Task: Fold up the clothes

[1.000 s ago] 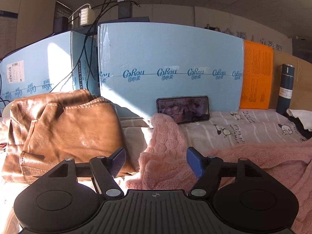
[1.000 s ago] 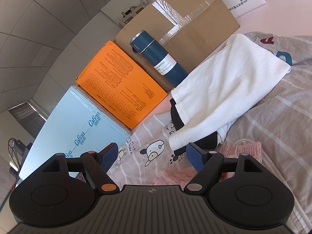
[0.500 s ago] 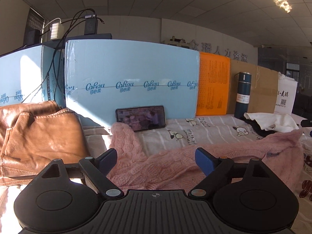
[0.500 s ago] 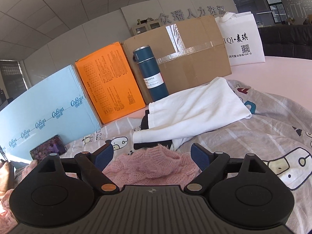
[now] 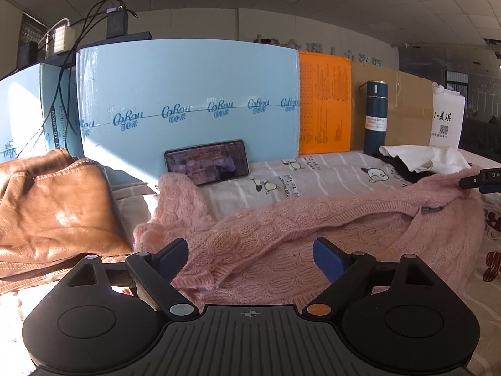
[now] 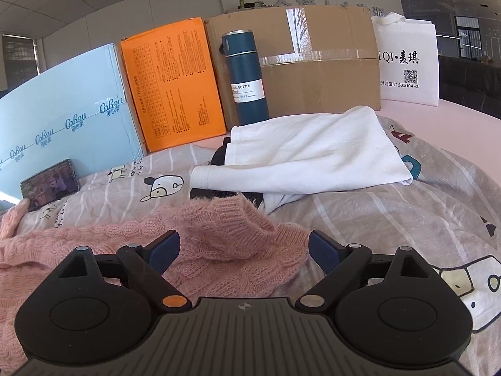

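Spread across the whole work surface is a grey printed sheet (image 6: pixel 391 219) with cartoon animals and pale stripes, lit by strong sun; on it a pink knitted sweater (image 5: pixel 313 228) is laid out in loose folds. Nearest in the left wrist view, the left hand-held gripper (image 5: pixel 250 252) is seen with its blue-padded jaws spread wide, the knit lying between them but pressed by neither pad; the right hand-held gripper (image 6: pixel 243 249) is likewise held wide apart over a raised fold of the same sweater (image 6: pixel 219 238), with no pad against the wool. Just left of the sweater a brown leather garment (image 5: pixel 53 206) is piled; a folded white garment (image 6: pixel 307 156) is laid over something black beyond the sweater's far end. Further back a phone (image 5: pixel 206 162) with a lit screen is propped against a pale blue carton (image 5: pixel 188 87); beside that an orange box (image 6: pixel 172 84) is stood, then a dark blue bottle (image 6: pixel 247 78) upright before a taped cardboard box (image 6: pixel 319 65); a white tote bag (image 6: pixel 407 59) is placed at the far right; cables (image 5: pixel 62 72) are draped over the blue carton's left end.
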Motion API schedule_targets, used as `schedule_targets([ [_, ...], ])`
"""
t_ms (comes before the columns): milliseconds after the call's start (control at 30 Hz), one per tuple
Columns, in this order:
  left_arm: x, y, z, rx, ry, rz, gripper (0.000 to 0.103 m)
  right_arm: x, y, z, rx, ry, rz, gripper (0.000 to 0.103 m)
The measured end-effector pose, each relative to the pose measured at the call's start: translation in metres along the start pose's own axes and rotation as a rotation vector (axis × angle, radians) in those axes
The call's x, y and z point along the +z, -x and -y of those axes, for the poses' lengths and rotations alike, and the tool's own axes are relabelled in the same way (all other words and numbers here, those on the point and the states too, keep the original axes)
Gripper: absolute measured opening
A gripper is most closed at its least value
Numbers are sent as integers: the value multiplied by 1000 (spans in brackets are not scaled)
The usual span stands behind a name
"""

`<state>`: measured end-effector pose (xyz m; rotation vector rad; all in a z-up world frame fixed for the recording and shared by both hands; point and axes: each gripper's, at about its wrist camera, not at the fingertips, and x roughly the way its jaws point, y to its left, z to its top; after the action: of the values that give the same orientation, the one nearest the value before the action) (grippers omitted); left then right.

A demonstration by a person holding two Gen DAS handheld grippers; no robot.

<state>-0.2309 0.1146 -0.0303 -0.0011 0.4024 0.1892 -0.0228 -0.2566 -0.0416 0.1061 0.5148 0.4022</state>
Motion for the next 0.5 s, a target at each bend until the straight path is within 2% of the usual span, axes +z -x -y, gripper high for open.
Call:
schedule_targets([
  [100,0,-1,0,-2,2,-7,90,6,-10,-3,39,19,9,84],
  [133,0,-1,0,-2,3,-10,90,7,-13,-5,42,27,7,70],
  [167,0,-2,-1,-3,5,-14,90,8,-14,-7,45,42,13,46],
  [233,-1,-4,-1,-4,8,-23,90,9,-17,-11,51,71,25,22],
  [267,-1,-4,-1,-5,9,-26,90,10,-18,-13,54,86,32,19],
  [400,-1,-6,-3,-4,17,-37,90,30,-10,-15,43,117,161,15],
  [500,0,-8,-5,2,26,-51,90,45,-16,-15,19,115,194,15],
])
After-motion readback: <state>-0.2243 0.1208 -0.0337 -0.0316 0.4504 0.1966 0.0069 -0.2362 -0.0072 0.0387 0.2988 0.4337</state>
